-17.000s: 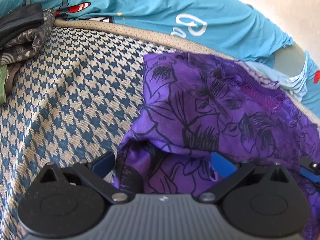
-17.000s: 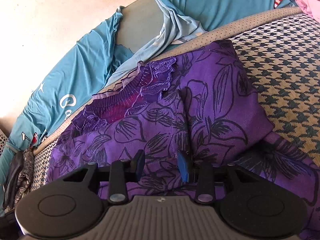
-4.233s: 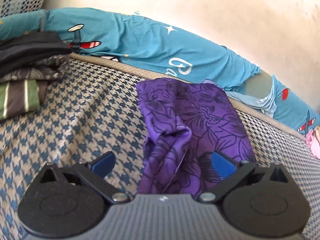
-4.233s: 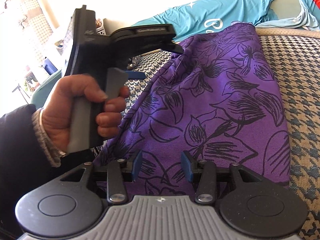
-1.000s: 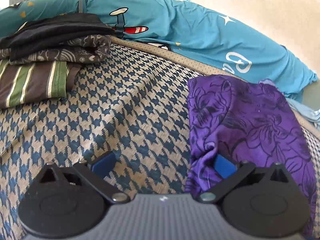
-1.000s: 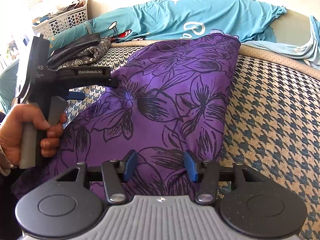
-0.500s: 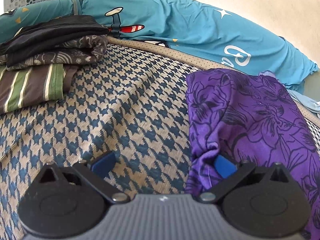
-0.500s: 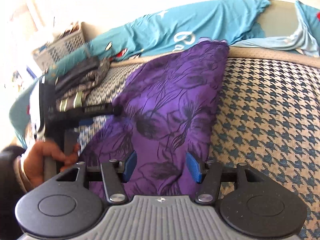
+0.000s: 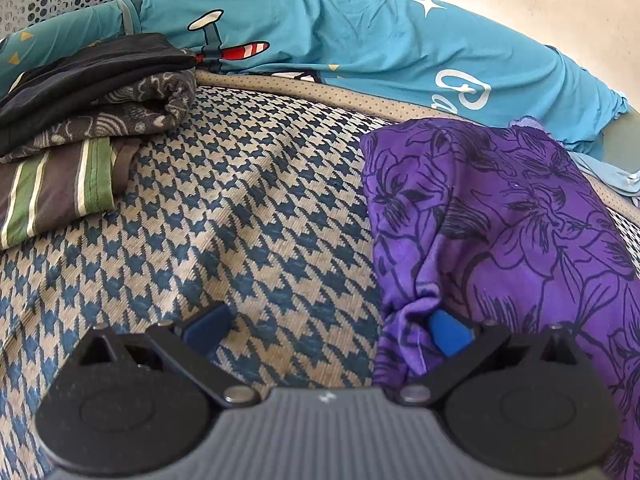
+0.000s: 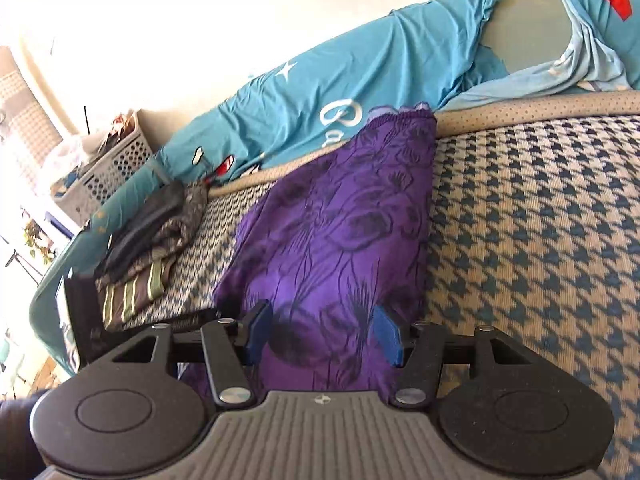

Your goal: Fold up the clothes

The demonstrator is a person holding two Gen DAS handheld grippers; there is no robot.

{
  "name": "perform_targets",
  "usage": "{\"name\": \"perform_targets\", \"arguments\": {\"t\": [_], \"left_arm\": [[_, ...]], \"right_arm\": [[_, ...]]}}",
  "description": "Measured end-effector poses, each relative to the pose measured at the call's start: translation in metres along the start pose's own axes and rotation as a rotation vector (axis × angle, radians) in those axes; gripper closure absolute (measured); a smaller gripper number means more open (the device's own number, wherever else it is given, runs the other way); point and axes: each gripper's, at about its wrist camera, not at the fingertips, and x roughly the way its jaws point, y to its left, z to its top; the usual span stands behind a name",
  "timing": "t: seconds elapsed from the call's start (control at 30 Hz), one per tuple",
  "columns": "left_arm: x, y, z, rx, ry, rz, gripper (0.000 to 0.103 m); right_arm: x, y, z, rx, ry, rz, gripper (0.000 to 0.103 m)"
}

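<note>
Garment: purple floral garment [image 10: 344, 240] is laid on the houndstooth bed cover [image 9: 240, 220], long axis running away from both claws.
Left gripper [image 9: 324, 330]: jaws spread wide, garment's left edge bunched at its right finger.
Right gripper [image 10: 322, 332]: jaws apart, near end straddled.

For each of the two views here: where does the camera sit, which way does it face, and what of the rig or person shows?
Left wrist: on the left gripper, low over the houndstooth cover, facing the teal bedding; its own open fingers show.
Right wrist: on the right gripper, looking along the purple garment; its open fingers and the other gripper's dark body show.
Shared: purple garment, folded stack, white basket.
</note>
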Motion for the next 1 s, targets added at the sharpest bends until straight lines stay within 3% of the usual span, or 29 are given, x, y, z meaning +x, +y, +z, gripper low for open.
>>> {"name": "perform_targets", "arguments": {"t": [0.4,0.7,1.0], "left_arm": [[-0.001,-0.003,0.0,-0.004,-0.003,0.018,0.0],[0.0,-0.005,0.001,-0.009,0.002,0.033,0.0],[0.0,-0.005,0.001,-0.013,0.006,0.037,0.0]], "right_arm": [[0.036,-0.034,0.033,0.062,-0.028,0.007,0.036],[0.056,-0.077,0.049,0.234,-0.06,0.077,0.036],[0.087,-0.082,0.055,0.25,-0.041,0.115,0.035]]}}
